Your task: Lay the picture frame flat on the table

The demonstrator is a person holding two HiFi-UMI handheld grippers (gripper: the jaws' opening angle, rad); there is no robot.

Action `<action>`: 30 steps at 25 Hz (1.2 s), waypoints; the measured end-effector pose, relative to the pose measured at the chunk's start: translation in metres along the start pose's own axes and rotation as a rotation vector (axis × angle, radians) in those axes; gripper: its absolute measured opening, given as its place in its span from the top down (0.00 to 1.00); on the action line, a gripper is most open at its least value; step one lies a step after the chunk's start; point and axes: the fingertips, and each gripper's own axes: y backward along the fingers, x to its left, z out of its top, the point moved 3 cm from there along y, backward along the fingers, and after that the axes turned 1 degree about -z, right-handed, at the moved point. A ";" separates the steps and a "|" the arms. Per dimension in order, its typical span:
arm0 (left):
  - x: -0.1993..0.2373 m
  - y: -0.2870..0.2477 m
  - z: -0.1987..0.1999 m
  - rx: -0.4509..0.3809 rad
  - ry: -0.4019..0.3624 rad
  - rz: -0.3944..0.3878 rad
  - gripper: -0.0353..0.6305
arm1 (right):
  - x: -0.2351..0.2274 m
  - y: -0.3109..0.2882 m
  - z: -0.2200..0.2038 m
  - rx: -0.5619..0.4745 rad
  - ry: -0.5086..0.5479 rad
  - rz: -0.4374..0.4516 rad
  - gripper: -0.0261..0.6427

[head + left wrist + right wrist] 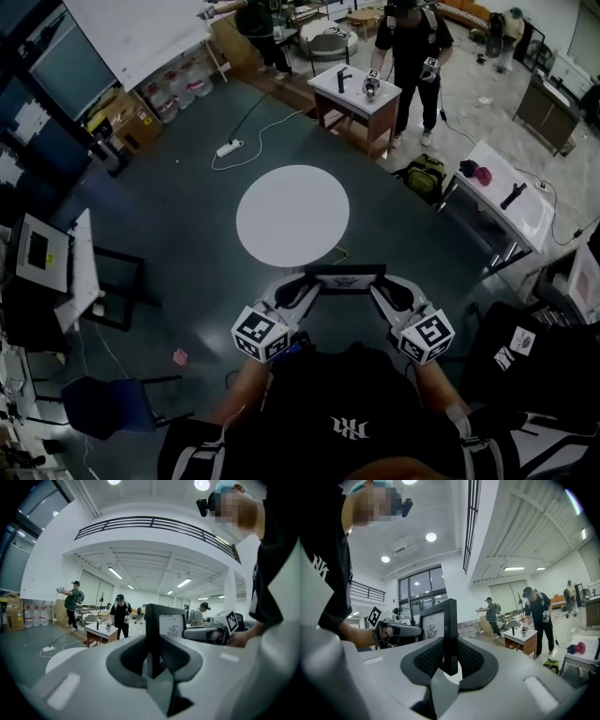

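Picture frame [345,278] black, white insert with dark sketch; round table [292,216] plain white; floor [187,234] dark grey, pink scrap [180,356].

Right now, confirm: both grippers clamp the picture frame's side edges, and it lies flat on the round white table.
Wrong: the picture frame is not flat on the round white table; the head view shows it upright, short of it. The left gripper and right gripper do clamp its side edges.

Wears a black short-sleeved shirt [309,403] with a small white logo [349,428] at lower centre of the head view — white stripes on both sleeves [192,457]. Pale grey left gripper [311,281] and right gripper [380,283] — 2 black-and-white marker cubes [260,335], dark ribbed pads [426,660].
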 end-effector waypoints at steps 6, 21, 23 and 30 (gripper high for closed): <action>0.001 -0.013 -0.008 0.014 0.014 0.078 0.83 | -0.022 -0.009 -0.006 0.014 -0.007 0.084 0.84; 0.073 -0.085 0.013 0.027 0.045 0.116 0.83 | -0.101 -0.082 0.012 0.066 -0.012 0.124 0.84; 0.091 -0.100 0.024 0.017 0.045 0.105 0.83 | -0.116 -0.098 0.023 0.075 0.005 0.120 0.84; 0.161 -0.147 0.058 -0.005 0.040 0.078 0.83 | -0.166 -0.166 0.058 0.071 0.036 0.096 0.84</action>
